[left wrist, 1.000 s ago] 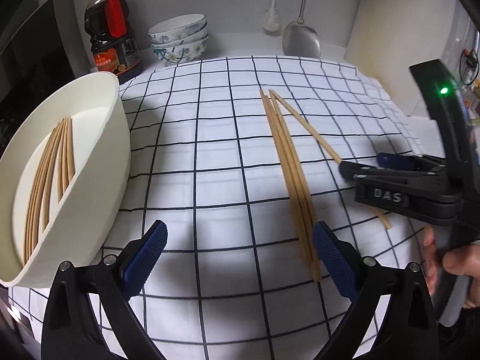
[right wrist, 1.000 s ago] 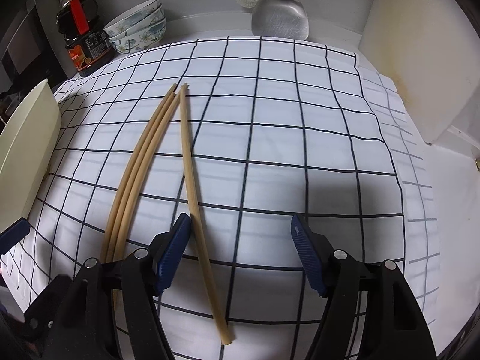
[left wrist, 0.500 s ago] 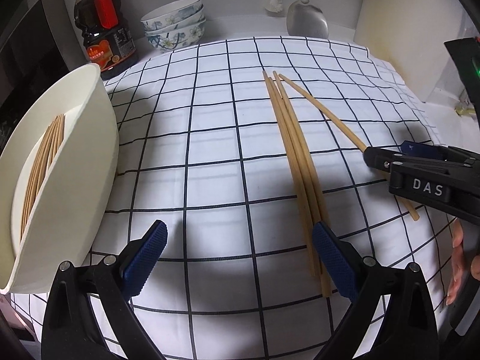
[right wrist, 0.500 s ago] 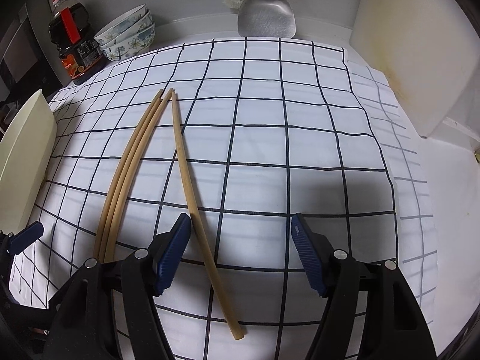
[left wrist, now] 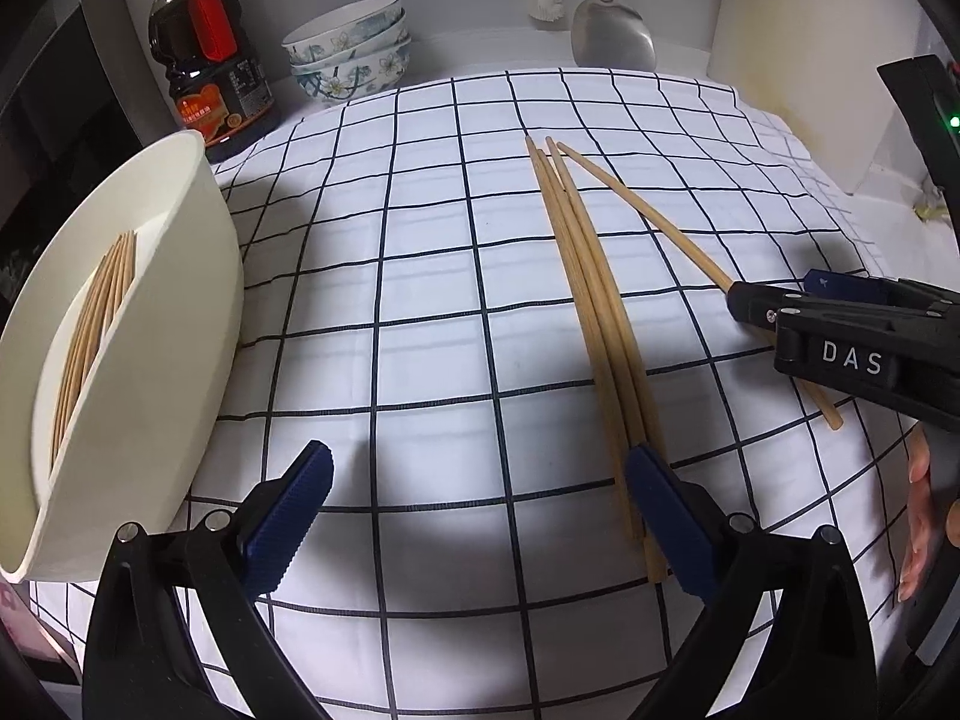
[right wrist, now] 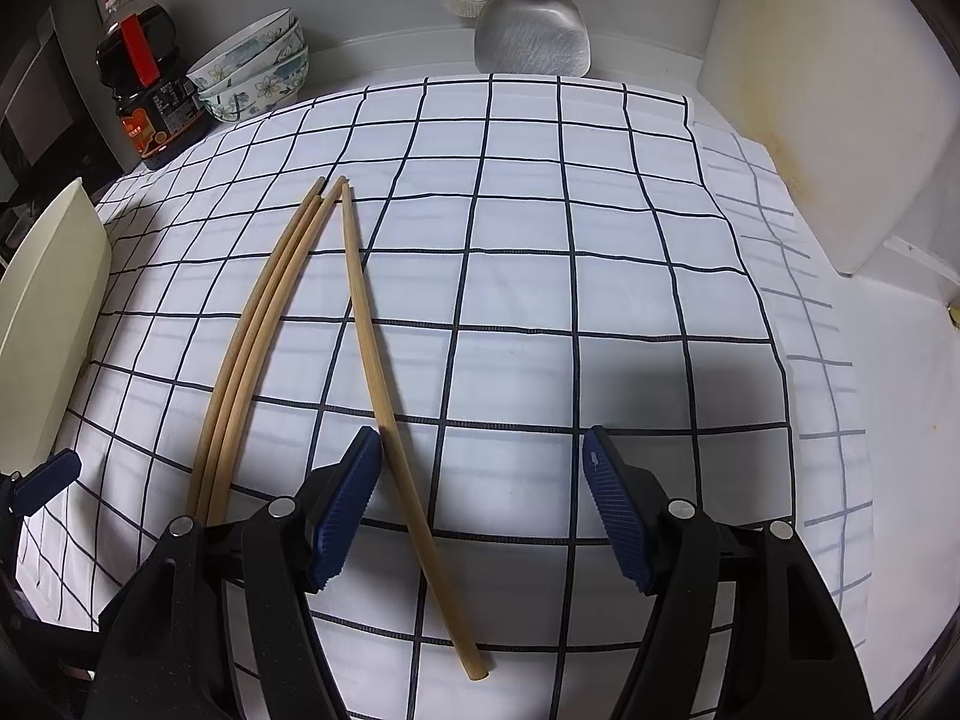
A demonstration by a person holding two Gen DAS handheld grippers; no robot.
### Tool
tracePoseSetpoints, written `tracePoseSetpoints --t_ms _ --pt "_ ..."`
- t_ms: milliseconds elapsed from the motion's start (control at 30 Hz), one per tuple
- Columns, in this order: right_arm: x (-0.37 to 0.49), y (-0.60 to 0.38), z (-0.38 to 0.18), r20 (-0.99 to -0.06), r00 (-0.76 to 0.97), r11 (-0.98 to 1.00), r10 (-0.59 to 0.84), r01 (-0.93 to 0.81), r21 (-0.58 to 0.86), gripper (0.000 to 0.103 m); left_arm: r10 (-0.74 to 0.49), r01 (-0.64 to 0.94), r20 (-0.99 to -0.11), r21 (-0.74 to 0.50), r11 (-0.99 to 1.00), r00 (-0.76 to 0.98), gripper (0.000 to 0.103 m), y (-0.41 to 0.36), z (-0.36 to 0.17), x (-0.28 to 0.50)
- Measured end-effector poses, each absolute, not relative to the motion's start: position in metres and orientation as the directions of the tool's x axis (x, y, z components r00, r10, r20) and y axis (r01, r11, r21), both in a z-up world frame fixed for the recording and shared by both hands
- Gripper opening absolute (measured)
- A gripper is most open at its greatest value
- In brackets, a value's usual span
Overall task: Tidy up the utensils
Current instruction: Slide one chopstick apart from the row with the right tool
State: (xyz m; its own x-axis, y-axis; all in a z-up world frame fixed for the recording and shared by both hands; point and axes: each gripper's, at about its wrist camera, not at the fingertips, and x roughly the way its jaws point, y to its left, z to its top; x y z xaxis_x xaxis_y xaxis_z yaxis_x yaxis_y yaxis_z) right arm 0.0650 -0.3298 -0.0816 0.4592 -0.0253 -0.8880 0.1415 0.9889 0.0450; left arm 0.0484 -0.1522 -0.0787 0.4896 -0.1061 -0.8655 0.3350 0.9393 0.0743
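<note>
Landmark: the cream tray at the cloth's left edge, already holding a row of chopsticks in its trough.

Three bundled chopsticks lie on the checked cloth well to the right of the tray, tips pointing toward the back wall. A single chopstick lies just beyond them, farther from the tray, splayed away at its near end.

Left gripper: jaws spread wide, nothing between them; its far-from-tray pad sits over the butt ends of the bundle, whether touching cannot be told. Right gripper: jaws spread, straddling the single chopstick, which runs close beside the tray-side pad; no pinch.

Judgement: the step in hand is picking the single stick for carrying to the tray.

Risks from here:
- Stick lies off-centre between the pads; closing may shove it sideways or roll it on the cloth rather than pinch it.
- Thin round stick, flat on soft fabric: pads may catch cloth and drag it, disturbing the bundle.
- A grip near the butt end leaves a long overhang; the tip could droop and strike the tray wall.
- The grippers are close together; collision likely if both descend.
</note>
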Motion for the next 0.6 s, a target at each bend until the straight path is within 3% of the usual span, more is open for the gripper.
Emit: tracePoseSetpoints --t_ms 600 --pt "0.066 -0.33 -0.082 -0.887 0.46 0.989 -0.028 0.141 0.043 0.067 -0.07 0.336 -0.864 0.118 0.935 0.498 0.098 -0.15 -0.086 0.051"
